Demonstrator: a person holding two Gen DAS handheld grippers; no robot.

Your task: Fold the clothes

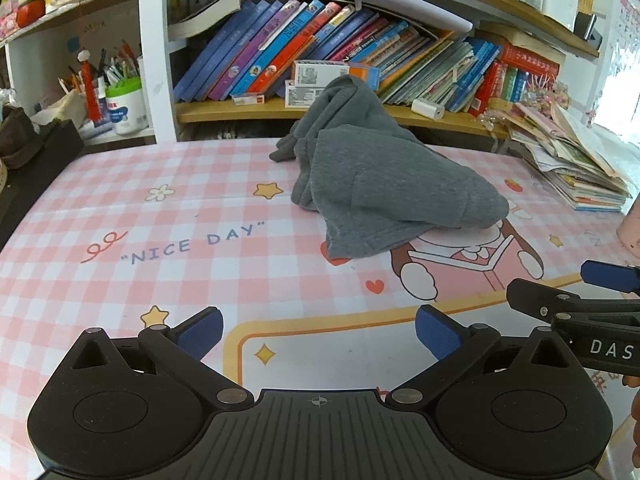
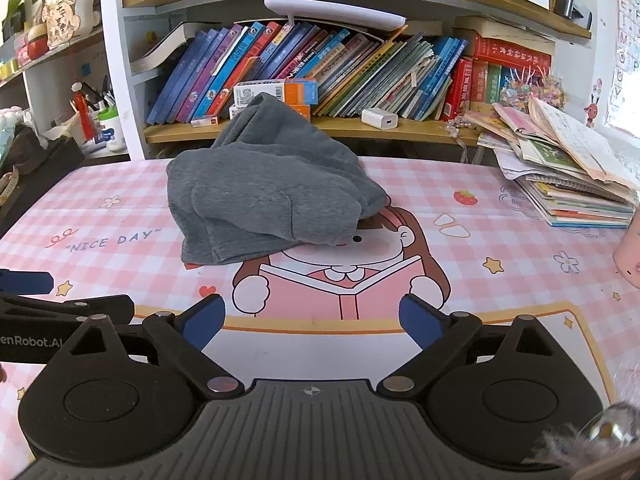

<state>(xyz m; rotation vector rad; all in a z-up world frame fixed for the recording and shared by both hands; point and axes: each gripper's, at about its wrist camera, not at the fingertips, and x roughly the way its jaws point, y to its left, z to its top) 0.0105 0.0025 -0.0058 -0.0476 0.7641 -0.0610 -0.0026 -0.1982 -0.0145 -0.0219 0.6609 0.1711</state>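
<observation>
I've got both grippers, left (image 1: 318, 334) and right (image 2: 312, 326), spread wide and empty, the crumpled shirt (image 2: 264, 196) dead ahead, well apart, slightly nearer my right

garment (image 1: 384, 184): grey matt knit cloth | mat (image 1: 160, 240): smooth, perhaps vinyl | shelf (image 2: 420, 128): wood

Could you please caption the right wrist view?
Open right tool faces a crumpled grey garment on the pink checked mat.
</observation>
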